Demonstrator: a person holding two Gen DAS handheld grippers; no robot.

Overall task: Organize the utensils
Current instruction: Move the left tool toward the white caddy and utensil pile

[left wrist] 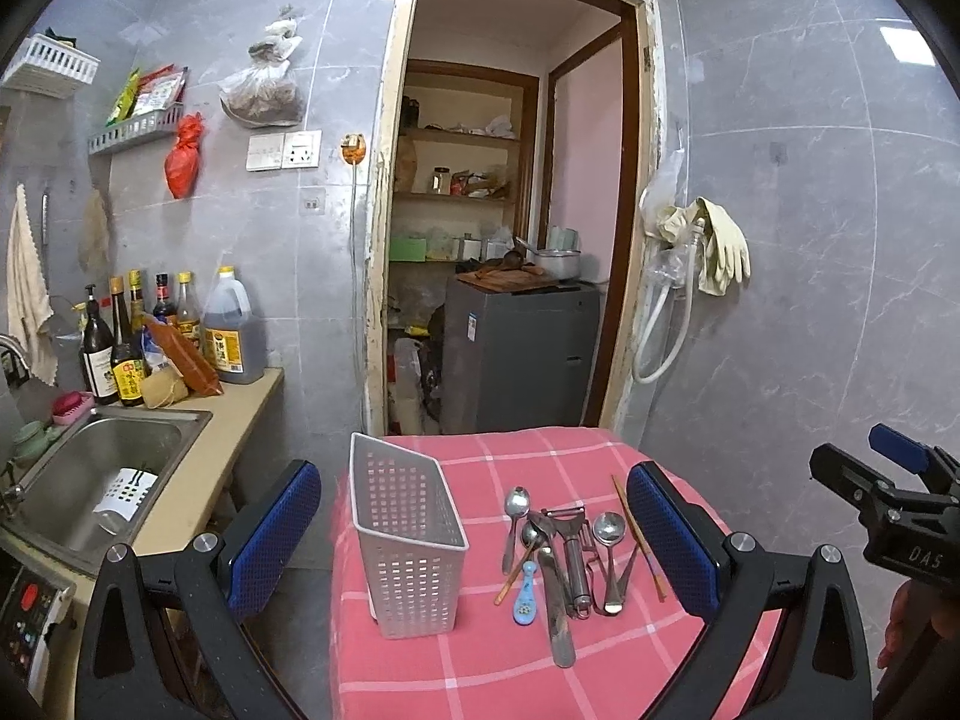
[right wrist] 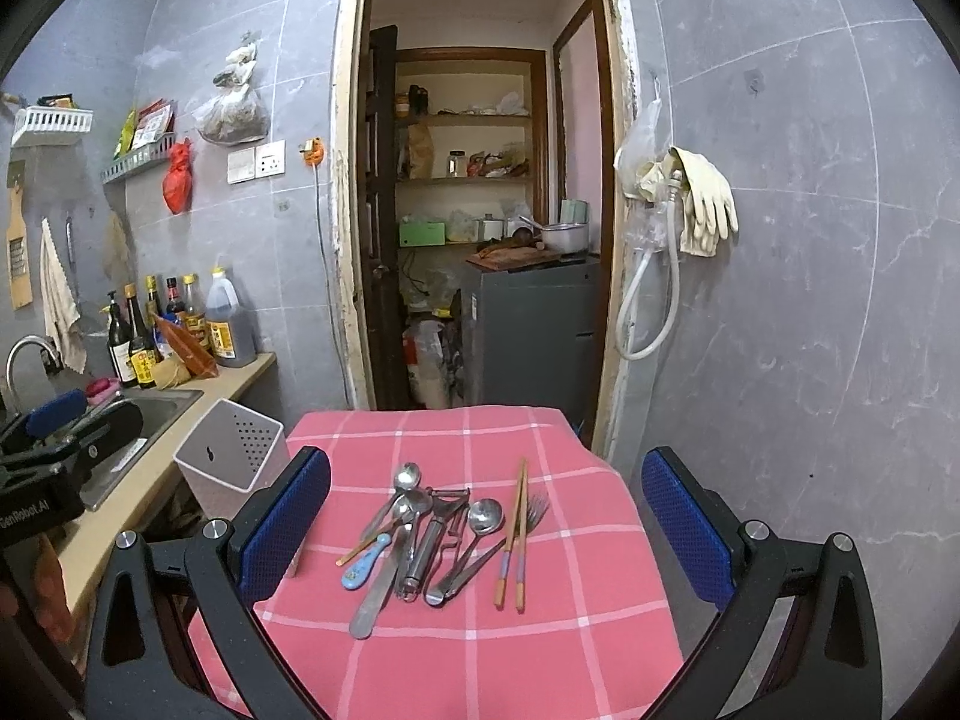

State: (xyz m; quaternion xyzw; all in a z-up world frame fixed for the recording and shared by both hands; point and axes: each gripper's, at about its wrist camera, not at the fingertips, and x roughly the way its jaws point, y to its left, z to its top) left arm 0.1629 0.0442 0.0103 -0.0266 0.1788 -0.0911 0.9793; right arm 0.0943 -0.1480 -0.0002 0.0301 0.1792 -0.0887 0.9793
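A small table draped in a pink checked cloth [left wrist: 516,678] stands before a grey-tiled wall and an open pantry doorway [left wrist: 510,180], with a steel sink [left wrist: 108,456] and a row of sauce bottles [left wrist: 156,336] on the counter to its left. On the cloth's left side a white perforated utensil basket [left wrist: 408,540] stands upright, nothing visible inside it. Just right of the basket, near the middle of the cloth, lies a loose pile of utensils [right wrist: 420,540]: steel spoons, a metal peeler [right wrist: 432,534], a butter knife [left wrist: 555,606] and a small blue-handled spoon [right wrist: 364,567], overlapping one another. A pair of chopsticks [right wrist: 516,540] and a fork [right wrist: 534,507] rest at the pile's right edge. The left gripper [left wrist: 474,540] hovers over the near edge of the table, its blue-padded fingers spread wide around basket and pile, gripping nothing. The right gripper [right wrist: 486,534] hangs likewise, fingers splayed wide and empty above the utensils.
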